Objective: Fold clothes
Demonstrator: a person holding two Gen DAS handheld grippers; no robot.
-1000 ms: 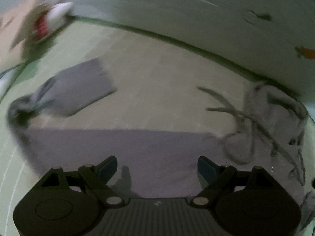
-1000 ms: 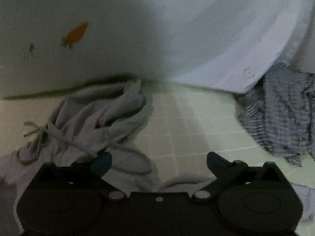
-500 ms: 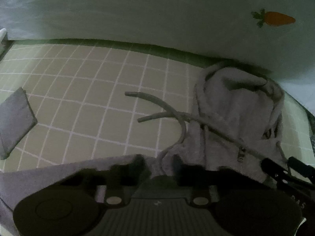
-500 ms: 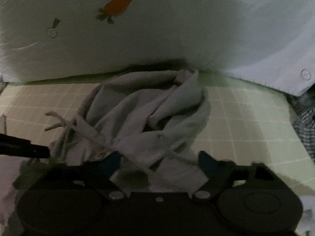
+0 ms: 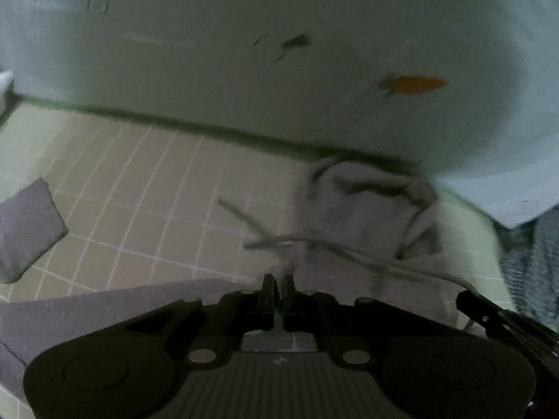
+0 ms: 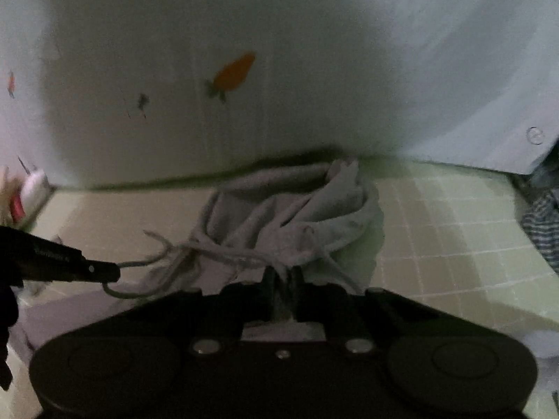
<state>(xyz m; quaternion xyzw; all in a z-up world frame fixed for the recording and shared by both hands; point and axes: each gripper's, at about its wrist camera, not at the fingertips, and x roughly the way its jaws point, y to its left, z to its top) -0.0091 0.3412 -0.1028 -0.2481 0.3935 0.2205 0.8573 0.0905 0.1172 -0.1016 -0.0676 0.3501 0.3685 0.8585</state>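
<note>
A grey hoodie [image 5: 367, 206] lies bunched on the green checked sheet [image 5: 146, 188], its hood against the white bedding and its drawstrings [image 5: 300, 241] trailing left. Its flat body [image 5: 104, 310] spreads toward the lower left. My left gripper [image 5: 278, 281] is shut, its fingers pinching the hoodie's edge near the drawstrings. In the right wrist view the hoodie [image 6: 297, 209] sits straight ahead, and my right gripper [image 6: 282, 276] is shut on its fabric below the hood. The left gripper [image 6: 104, 272] enters that view from the left, at the drawstrings [image 6: 164, 248].
White bedding with a carrot print [image 5: 412, 85] rises behind the hoodie. A folded grey cloth [image 5: 24, 234] lies at the left. A checked garment [image 6: 541, 223] is heaped at the right. A red and white object [image 6: 28, 192] sits at the far left edge.
Both grippers went from open to shut on the hoodie's fabric. The left one swung right toward the hood, and both views now tilt up toward the bedding.
</note>
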